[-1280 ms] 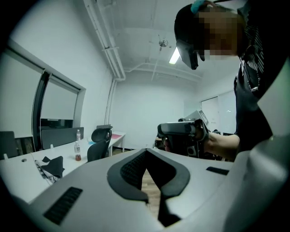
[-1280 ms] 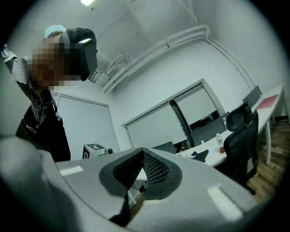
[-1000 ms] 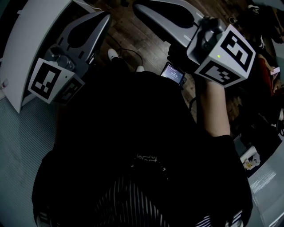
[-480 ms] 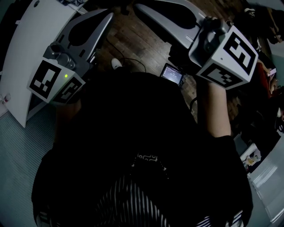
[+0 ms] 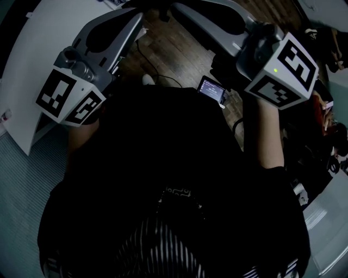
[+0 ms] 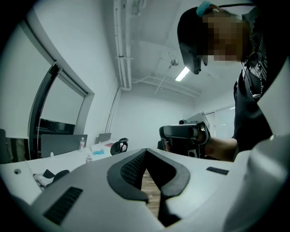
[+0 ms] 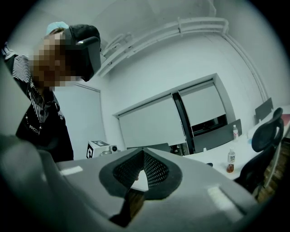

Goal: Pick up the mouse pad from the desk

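No mouse pad shows in any view. In the head view my left gripper (image 5: 135,17) is held out level at the upper left, above the wooden floor (image 5: 168,51). My right gripper (image 5: 175,7) is held out at the upper right. In the left gripper view the left gripper (image 6: 145,151) has its jaw tips meeting with nothing between them. The right gripper (image 7: 143,151) looks the same in its own view, shut and empty. Each gripper view also catches the other gripper: the right gripper (image 6: 183,136) and the left gripper's marker cube (image 7: 99,148).
A white desk (image 5: 32,65) runs along the left of the head view. The person's dark torso fills the middle, with a small lit screen (image 5: 212,90) and a white shoe (image 5: 148,80) beyond it. Office chairs (image 7: 267,131) and bottles (image 7: 231,161) stand at white desks further off.
Both grippers have travelled together across the room, still shut. In the head view the white desk has slid further in at the left, and the shoe has stepped forward.
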`<action>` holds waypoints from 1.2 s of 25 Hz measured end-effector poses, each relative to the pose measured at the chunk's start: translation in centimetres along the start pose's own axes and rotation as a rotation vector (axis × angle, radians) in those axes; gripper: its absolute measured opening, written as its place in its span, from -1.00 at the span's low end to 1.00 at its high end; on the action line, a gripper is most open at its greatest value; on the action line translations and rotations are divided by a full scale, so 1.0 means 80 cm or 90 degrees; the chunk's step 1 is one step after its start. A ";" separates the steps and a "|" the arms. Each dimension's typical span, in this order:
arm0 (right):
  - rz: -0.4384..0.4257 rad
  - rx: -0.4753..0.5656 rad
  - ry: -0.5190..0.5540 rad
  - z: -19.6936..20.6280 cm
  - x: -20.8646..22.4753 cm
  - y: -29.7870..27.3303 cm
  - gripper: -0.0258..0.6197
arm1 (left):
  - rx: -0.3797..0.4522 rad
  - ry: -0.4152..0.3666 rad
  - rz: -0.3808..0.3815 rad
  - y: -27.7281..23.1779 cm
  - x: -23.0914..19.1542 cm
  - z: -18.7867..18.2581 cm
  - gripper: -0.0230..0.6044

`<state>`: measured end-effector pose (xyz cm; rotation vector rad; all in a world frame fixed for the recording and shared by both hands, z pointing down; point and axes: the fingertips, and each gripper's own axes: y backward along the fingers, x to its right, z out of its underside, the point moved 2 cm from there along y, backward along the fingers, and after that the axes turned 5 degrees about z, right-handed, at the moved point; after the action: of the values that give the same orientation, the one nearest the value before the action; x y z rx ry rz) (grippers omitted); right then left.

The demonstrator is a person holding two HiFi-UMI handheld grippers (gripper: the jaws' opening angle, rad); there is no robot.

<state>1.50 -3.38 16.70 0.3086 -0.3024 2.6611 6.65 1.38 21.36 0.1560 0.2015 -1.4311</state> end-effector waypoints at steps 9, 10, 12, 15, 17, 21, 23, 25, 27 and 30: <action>-0.045 -0.015 -0.007 0.006 0.035 -0.113 -0.91 | -0.004 0.025 -0.050 0.046 -0.095 0.020 -0.91; -0.051 -0.018 -0.008 0.006 0.039 -0.123 -0.91 | -0.004 0.029 -0.057 0.049 -0.105 0.021 -0.90; -0.062 -0.019 -0.008 -0.001 0.043 -0.133 -0.91 | 0.001 0.034 -0.072 0.053 -0.115 0.016 -0.91; -0.084 -0.019 -0.011 -0.011 0.042 -0.132 -0.91 | 0.012 0.034 -0.119 0.059 -0.117 0.004 -0.90; -0.098 -0.022 -0.014 -0.012 0.043 -0.131 -0.91 | 0.014 0.026 -0.151 0.063 -0.118 0.003 -0.90; -0.131 -0.027 -0.008 -0.008 0.039 -0.139 -0.91 | 0.016 0.009 -0.174 0.068 -0.115 0.005 -0.90; -0.149 -0.031 -0.003 -0.006 0.039 -0.144 -0.91 | 0.024 0.011 -0.188 0.068 -0.115 0.006 -0.90; -0.166 -0.036 -0.005 -0.013 0.057 -0.150 -0.91 | 0.024 0.014 -0.201 0.056 -0.128 0.002 -0.90; -0.179 -0.038 -0.014 -0.030 0.095 -0.158 -0.91 | 0.018 0.020 -0.215 0.029 -0.154 -0.011 -0.90; -0.198 -0.040 -0.026 -0.053 0.149 -0.163 -0.91 | 0.009 0.028 -0.234 -0.011 -0.184 -0.024 -0.90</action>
<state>-3.82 13.93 17.94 0.3592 -0.3215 2.3372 3.81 15.91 22.93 0.1685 0.2664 -1.7961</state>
